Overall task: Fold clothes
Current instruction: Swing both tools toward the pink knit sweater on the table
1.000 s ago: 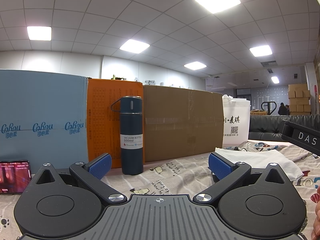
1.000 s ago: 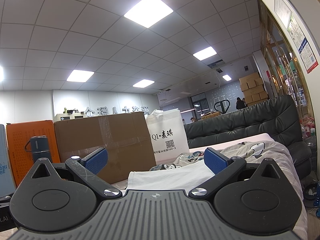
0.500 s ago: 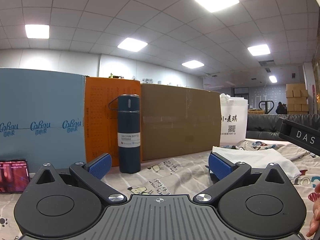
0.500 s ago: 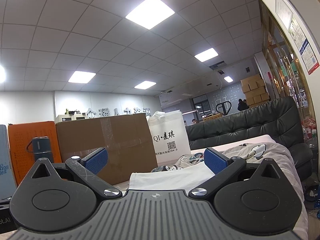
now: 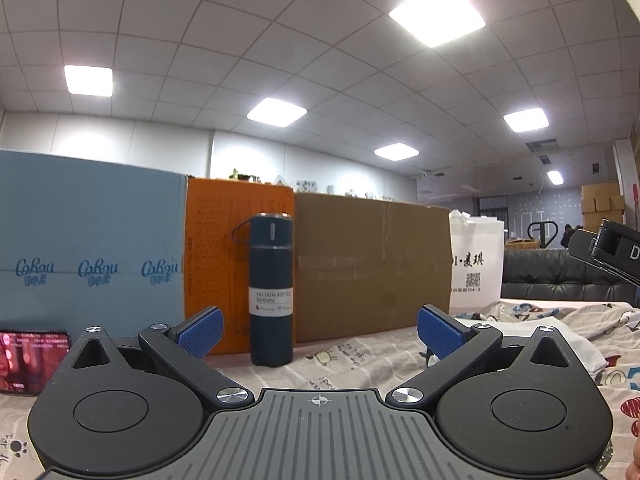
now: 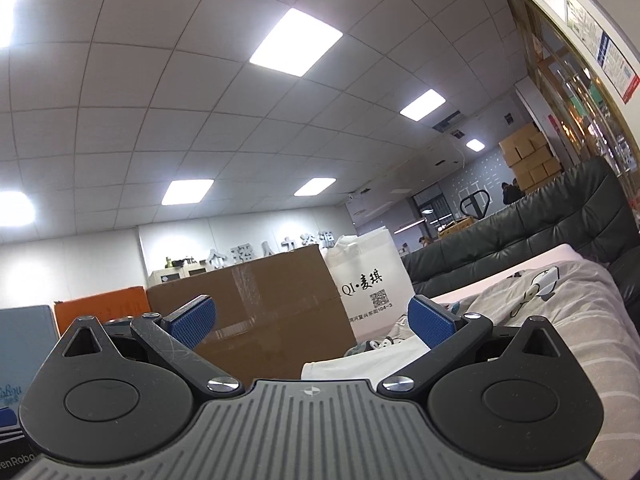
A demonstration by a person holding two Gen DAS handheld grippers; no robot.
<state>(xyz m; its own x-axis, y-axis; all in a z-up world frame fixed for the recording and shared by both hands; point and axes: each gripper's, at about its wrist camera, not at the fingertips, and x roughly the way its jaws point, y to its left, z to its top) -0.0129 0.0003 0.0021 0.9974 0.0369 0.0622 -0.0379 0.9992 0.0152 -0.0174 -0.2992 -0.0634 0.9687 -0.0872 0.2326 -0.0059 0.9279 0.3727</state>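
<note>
**Two Open Claws Are Being Held Over the Bed**

Two grippers are being held low and level, a little above a bed sheet [image 5: 360,364] with cartoon prints. The left gripper [image 5: 318,330] is being kept wide open, and nothing is being held between its blue pads. The right gripper [image 6: 310,320] is being kept just as wide, and nothing is being gripped there either. It is likely that they are being kept open so cloth can be caught.

A white garment [image 6: 360,362] is lying on the sheet, just ahead of the right gripper and to the right of the left one [image 5: 568,344]. It is lying flat. Its long side seems to be running left to right, across both views. Its front and its neck cannot be told from here.

A dark blue vacuum bottle [image 5: 271,288] is standing upright by the cardboard boxes [image 5: 372,264], well apart from the garment. A white shopping bag [image 6: 370,280] is standing behind it.
</note>
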